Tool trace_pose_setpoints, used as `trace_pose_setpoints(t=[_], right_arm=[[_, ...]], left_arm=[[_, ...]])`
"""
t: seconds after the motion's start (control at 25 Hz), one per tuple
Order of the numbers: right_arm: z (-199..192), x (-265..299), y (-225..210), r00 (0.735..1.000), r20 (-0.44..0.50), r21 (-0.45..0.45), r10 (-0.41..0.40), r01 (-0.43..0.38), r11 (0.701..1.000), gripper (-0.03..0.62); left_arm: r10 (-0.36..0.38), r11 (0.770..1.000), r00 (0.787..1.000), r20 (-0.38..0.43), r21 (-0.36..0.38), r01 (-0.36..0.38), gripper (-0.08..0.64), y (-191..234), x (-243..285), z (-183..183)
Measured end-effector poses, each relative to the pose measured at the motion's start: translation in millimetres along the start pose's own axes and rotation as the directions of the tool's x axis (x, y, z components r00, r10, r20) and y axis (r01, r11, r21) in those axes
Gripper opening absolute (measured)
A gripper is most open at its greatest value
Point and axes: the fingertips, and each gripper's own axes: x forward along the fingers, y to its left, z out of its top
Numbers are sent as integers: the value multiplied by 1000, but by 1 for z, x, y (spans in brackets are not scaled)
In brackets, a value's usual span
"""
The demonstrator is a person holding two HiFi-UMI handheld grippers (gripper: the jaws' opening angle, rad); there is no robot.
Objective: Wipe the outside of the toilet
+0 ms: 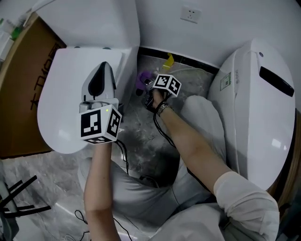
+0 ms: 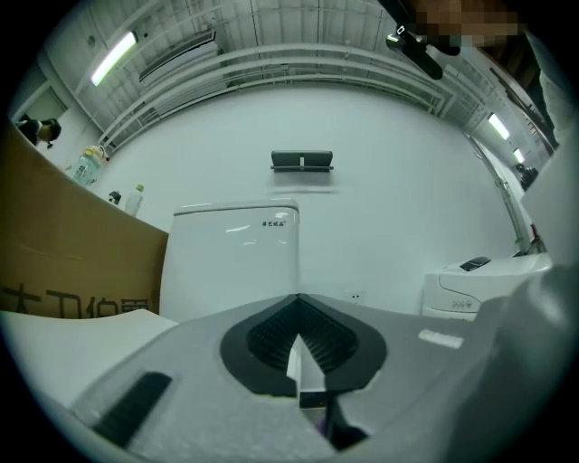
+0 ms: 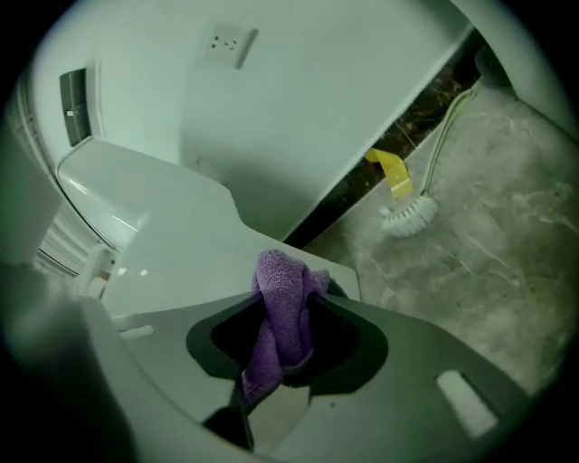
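Purple cloth (image 3: pixel 279 316) hangs bunched between the jaws of the right claw (image 3: pixel 289 291). The jaws stand partly open and press on it from both sides. A tuft sticks out past the tips, and the rest trails back into the claw.

In the head view this claw (image 1: pixel 144 85) sits low at upper centre of the frame, in the gap between two toilets. The cloth (image 1: pixel 141 78) is just beside the toilet (image 1: pixel 56 108) that fills the left of the frame, on the side facing frame centre. Whether cloth and porcelain touch I cannot tell. The right gripper view shows that toilet (image 3: pixel 154 226) at centre left, close behind the cloth.

The left claw (image 1: pixel 104 69) is over the toilet's closed lid (image 1: pixel 66 80) in the left half of the head view. In its own view the left claw (image 2: pixel 298 312) has its jaws fully together with nothing between them, pointing toward the cistern (image 2: pixel 233 262).

A second toilet (image 1: pixel 263 108) fills the right of the head view. A toilet brush (image 3: pixel 405 210) with a yellow handle lies on the marbled floor (image 3: pixel 507 262) by the wall. A wall socket (image 1: pixel 190 14) sits at top centre, and a cardboard box (image 1: pixel 23 84) at the left edge.
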Motion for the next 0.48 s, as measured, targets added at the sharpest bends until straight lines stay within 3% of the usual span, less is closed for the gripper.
trace_pose_setpoints(t=[0.2, 0.48], right_arm=[[-20, 34, -33, 997, -57, -6, -54, 54, 999, 144], [-38, 65, -58, 992, -95, 45, -86, 91, 995, 144]], left_arm=[[46, 999, 999, -5, 1, -46, 5, 9, -8, 2], [50, 998, 998, -47, 45, -47, 5, 10, -21, -3]])
